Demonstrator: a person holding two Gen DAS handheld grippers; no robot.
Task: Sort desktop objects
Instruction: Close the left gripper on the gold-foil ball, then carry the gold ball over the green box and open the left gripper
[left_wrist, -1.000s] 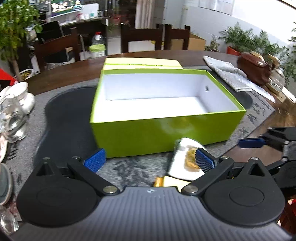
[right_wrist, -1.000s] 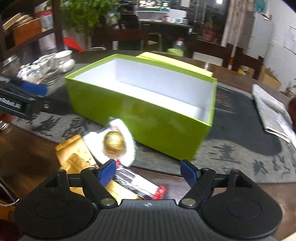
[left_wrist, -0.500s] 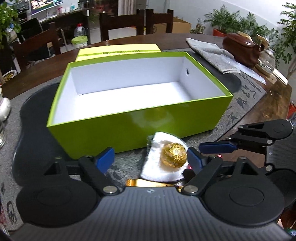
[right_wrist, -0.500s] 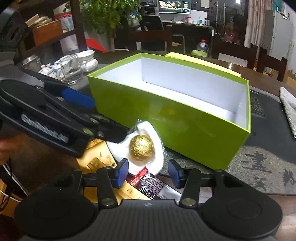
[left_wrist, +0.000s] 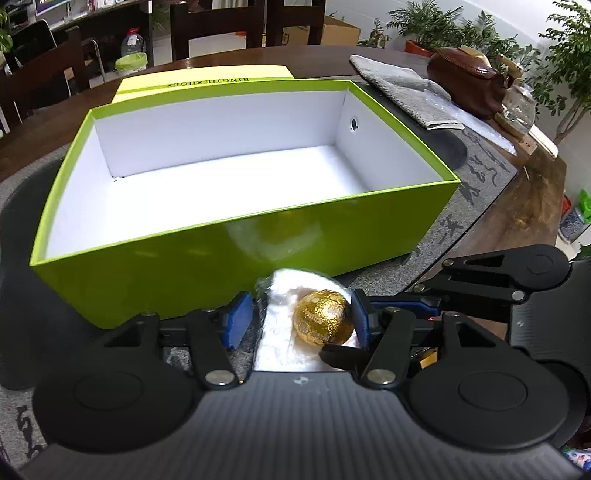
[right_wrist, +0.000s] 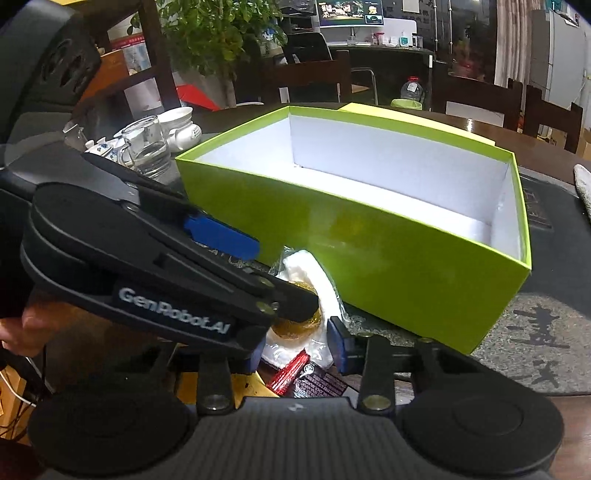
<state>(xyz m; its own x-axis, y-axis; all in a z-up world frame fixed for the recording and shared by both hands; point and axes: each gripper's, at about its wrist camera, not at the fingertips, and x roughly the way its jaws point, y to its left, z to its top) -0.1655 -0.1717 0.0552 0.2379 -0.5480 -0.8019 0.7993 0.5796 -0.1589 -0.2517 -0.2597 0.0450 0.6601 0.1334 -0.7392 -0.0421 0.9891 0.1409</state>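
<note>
left gripper (left_wrist: 299, 321) jaws part-open round the gold foil ball (left_wrist: 322, 322) in its white wrapper | right gripper (right_wrist: 297, 350) also straddling it, contact hard to tell | green box (left_wrist: 207, 273) right behind

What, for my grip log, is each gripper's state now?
Left gripper: jaws straddle the gold-ball packet; grip cannot be told.
Right gripper: straddles it too; cannot tell.

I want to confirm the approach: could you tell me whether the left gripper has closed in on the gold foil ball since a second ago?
Yes. The left gripper has advanced toward the green box and now brackets the gold foil ball.
</note>
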